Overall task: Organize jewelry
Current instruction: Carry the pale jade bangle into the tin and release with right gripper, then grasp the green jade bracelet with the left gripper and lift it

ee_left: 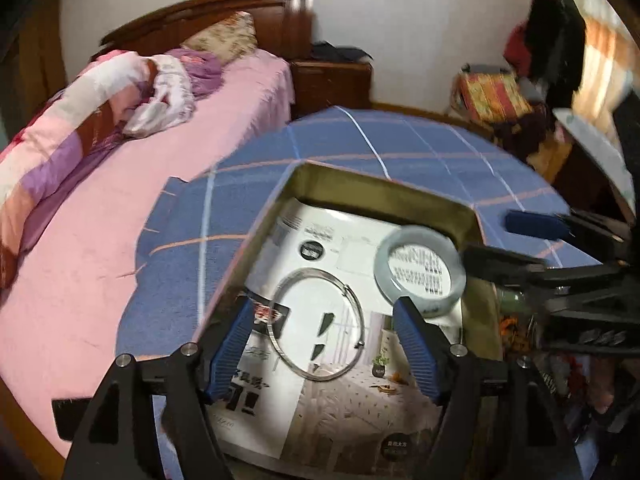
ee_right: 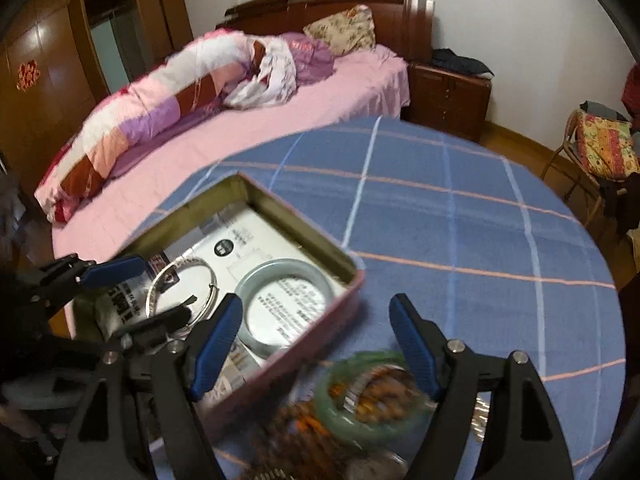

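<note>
**Inspector:** Report, left to right. What can fail from here?

**Operator:** Farthest left, my left gripper hangs over the tin box, jaws apart and gripping nothing. The thin silver bangle lies flat on the printed paper lining between the blue pads, and I cannot tell whether a pad touches it. Risk: if I lift off carelessly, a pad catches the wire hoop and drags it up the wall at nine o'clock.

**Inspector:** And beside it?

**Operator:** The pale jade bangle rests at two o'clock of the silver one, close to the right-hand wall. The two nearly touch; a nudge would knock stone against metal.

**Inspector:** Right side?

**Operator:** My right gripper is also spread wide and empty. One finger sits over the tin's pink rim, the other over the checked blue cloth. The green bangle lies outside the tin at six o'clock, in a blurred heap with brown beads. Likely faults, in my judgement: I pinch beads along with the bangle, or the smooth ring slips from the pads and rolls off the table.
</note>
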`<state>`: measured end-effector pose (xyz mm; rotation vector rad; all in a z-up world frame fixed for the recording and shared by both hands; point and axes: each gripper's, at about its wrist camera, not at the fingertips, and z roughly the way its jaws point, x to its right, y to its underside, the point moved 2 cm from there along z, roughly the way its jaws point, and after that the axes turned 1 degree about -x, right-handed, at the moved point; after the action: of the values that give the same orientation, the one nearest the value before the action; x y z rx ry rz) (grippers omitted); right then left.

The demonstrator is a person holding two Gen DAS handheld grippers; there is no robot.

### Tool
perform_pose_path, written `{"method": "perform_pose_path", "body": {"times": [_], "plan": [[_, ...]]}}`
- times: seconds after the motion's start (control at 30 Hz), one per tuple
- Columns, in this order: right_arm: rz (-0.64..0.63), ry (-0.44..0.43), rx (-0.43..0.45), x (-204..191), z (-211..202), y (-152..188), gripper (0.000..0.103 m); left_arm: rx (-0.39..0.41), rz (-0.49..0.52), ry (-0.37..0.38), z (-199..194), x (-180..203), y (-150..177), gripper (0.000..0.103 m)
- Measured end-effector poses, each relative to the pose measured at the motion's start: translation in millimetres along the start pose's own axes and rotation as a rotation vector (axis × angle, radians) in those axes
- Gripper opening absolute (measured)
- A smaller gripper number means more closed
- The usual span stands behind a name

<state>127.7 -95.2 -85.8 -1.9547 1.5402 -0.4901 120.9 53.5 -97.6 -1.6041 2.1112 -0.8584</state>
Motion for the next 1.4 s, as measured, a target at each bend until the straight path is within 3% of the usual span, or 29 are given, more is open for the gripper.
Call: {"method": "perform_pose_path", "body": {"times": [0.13, 0.33, 0.47, 0.77, 1.0, 1.17, 1.23, 1.33, 1.4], "plan": [[0.032, 0.045, 0.025, 33.0, -36.7, 17.1, 0.082, 0.078, 0.000, -0.006, -17.7, 5.6, -1.0, 0.081], [0.090, 0.107, 0.034, 73.5, -77.3, 58.6, 0.083, 0.104, 0.053, 0.027, -35.3, 32.0, 0.2, 0.082], [0.102, 0.110, 0.028, 79.0, -86.8, 80.4, 0.083, 0.122, 0.126, 0.033, -43.0, 58.8, 5.6, 0.082], [0.147, 0.096, 0.016, 88.0, -67.9, 92.7, 0.081, 0.104, 0.263, 0.076, -30.6, 118.3, 4.2, 0.082], [0.202, 0.108, 0.037, 102.5, -70.8, 95.8, 0.081, 0.023, 0.335, 0.126, 3.3, 151.2, 5.4, 0.082], [0.198, 0.106, 0.046, 100.2, -71.8, 96.7, 0.081, -0.026, 0.358, 0.094, 24.8, 160.4, 10.5, 0.057], [0.203, 0.102, 0.051, 101.5, -71.6, 97.2, 0.081, -0.020, 0.354, 0.082, 23.9, 159.2, 8.2, 0.028], [0.214, 0.102, 0.050, 103.6, -68.2, 98.4, 0.081, -0.016, 0.351, 0.107, 16.7, 156.8, 5.0, 0.014], [0.222, 0.101, 0.047, 105.7, -66.7, 99.4, 0.081, 0.004, 0.371, 0.091, 10.9, 158.5, 4.9, 0.012]]}}
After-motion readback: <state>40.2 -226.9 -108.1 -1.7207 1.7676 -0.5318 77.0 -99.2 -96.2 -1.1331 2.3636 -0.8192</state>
